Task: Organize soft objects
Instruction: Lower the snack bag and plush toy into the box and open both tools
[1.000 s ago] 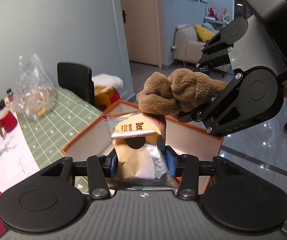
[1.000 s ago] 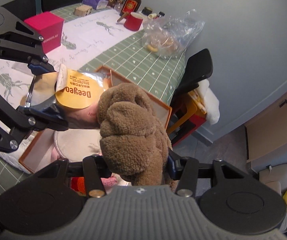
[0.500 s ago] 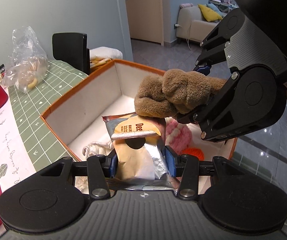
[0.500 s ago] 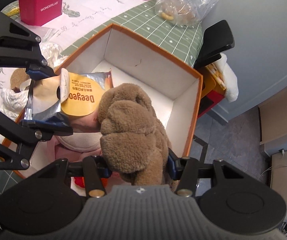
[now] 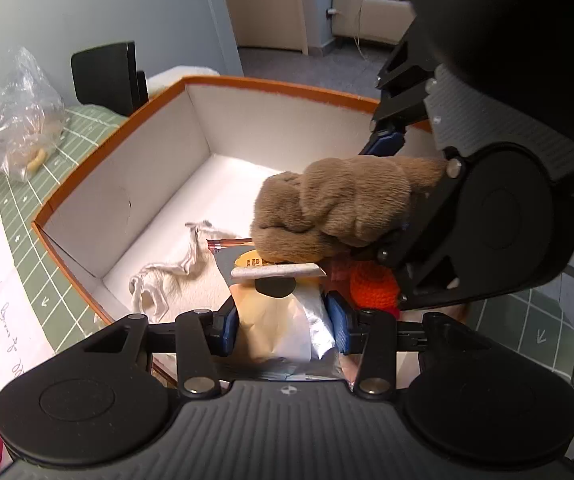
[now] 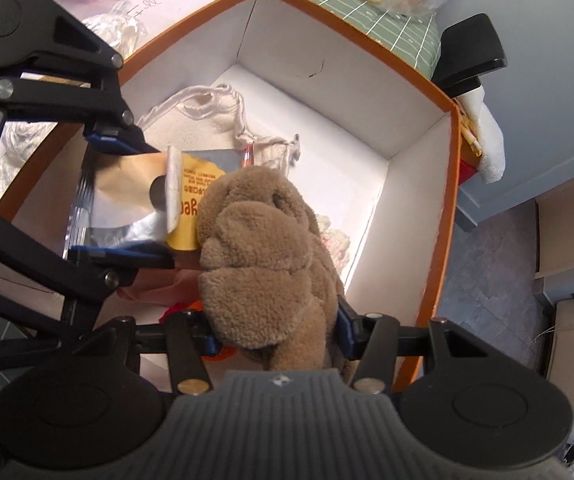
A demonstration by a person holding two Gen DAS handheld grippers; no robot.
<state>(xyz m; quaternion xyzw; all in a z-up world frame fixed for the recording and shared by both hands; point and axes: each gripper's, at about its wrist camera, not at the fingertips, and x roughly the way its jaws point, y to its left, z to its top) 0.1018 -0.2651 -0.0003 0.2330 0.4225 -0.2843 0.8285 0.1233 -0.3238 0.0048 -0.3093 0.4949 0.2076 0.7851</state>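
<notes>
L claw (image 5: 283, 322) clamps snack bag (image 5: 275, 320), R claw (image 6: 275, 330), jaws just easing wider, still grips brown plush (image 6: 263, 256); both over box (image 5: 135, 184) on worktop (image 5: 19, 216).

Left gripper (image 5: 283, 322) clamps snack pouch (image 5: 283, 320) over box (image 5: 167, 152); brown plush (image 5: 335, 208) beside.

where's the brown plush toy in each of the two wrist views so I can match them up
Left wrist view: the brown plush toy sits right of centre, between the right gripper's fingers, above the foil snack pouch.
Right wrist view: the toy fills the centre, rising from that gripper's own fingers.
Shared landmark: the orange-rimmed box beneath both.
</notes>
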